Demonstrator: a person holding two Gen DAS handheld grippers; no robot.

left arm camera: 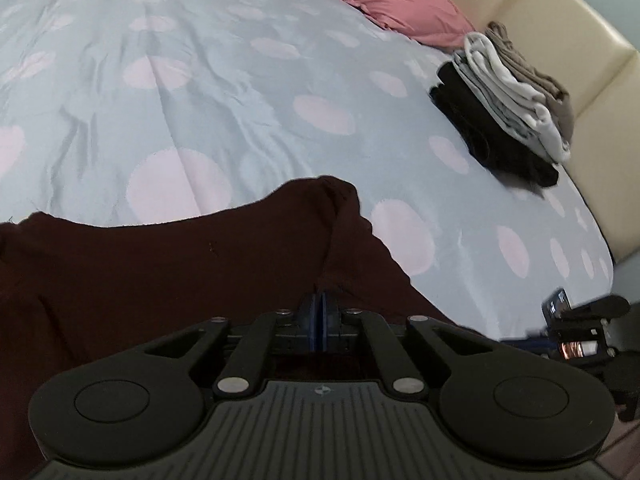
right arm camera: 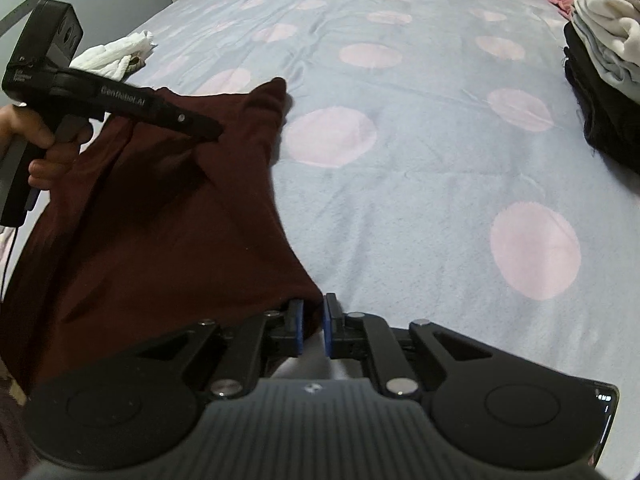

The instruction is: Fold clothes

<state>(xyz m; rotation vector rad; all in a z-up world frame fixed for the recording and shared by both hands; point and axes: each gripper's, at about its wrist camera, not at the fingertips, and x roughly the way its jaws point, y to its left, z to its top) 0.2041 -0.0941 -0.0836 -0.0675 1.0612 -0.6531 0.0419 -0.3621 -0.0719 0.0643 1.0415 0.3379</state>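
A dark maroon garment [left arm camera: 168, 272] lies over the near edge of the bed; it also shows in the right wrist view [right arm camera: 160, 216]. My left gripper [left arm camera: 319, 312] is shut on a raised fold of it, and shows from the side in the right wrist view [right arm camera: 208, 130]. My right gripper [right arm camera: 313, 328] has its blue pads a small gap apart around the garment's corner, which lies between them.
The bed has a light blue cover with pink dots [left arm camera: 240, 80]. A stack of folded clothes [left arm camera: 508, 100] sits at the right by the cream headboard [left arm camera: 560, 20]. A pink pillow [left arm camera: 400, 0] lies beyond. A crumpled white cloth [right arm camera: 120, 54] lies at the far left.
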